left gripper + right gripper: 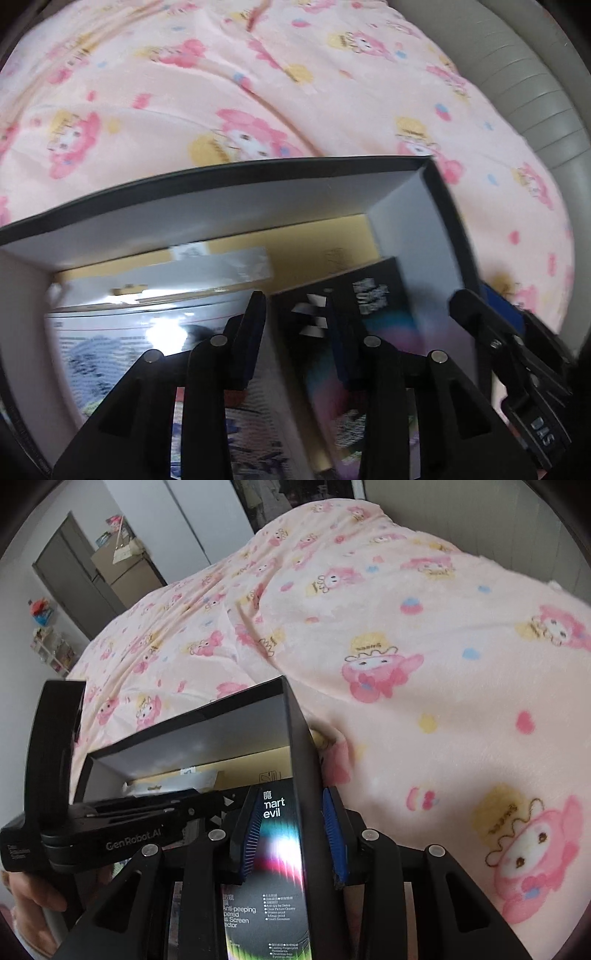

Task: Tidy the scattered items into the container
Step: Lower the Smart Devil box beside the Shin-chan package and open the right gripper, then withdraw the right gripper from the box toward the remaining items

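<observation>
Box (207, 218) on pink blanket (258, 81), open top, dark outside, pale walls inside, yellow floor. Already inside: printed sheets (110, 354), a flat grey packet (221, 266) toward the far wall, and a dark screen-protector pack (277, 856), rainbow print, leaning against the wall nearest the right tool.

Left gripper (295, 317) reached down into box, fingers over the pack's upper edge and the sheets. Jaws partly apart; pack edge (373, 291) seen between them, but contact blurred by motion, so grip could not be told.

Right gripper (291, 830) straddled that box wall: one blue pad (253, 830) inside against the pack face, the other (334, 834) outside the wall. Jaws moderately open, wall and pack in the gap; touching or clamping not clear. Left tool body (96, 834) close alongside on the inner side, held by a hand (33, 890).

Risks judged from here:
- Closing right jaws would pinch wall and pack together; lifting would drag or tip the box on soft bedding.
- Two tools crowded in one corner; collision likely on withdrawal.
- Leaning pack could slide or catch and ride back out with a finger.
- Blanket gives no firm base, so any sideways push would shift the box.
</observation>
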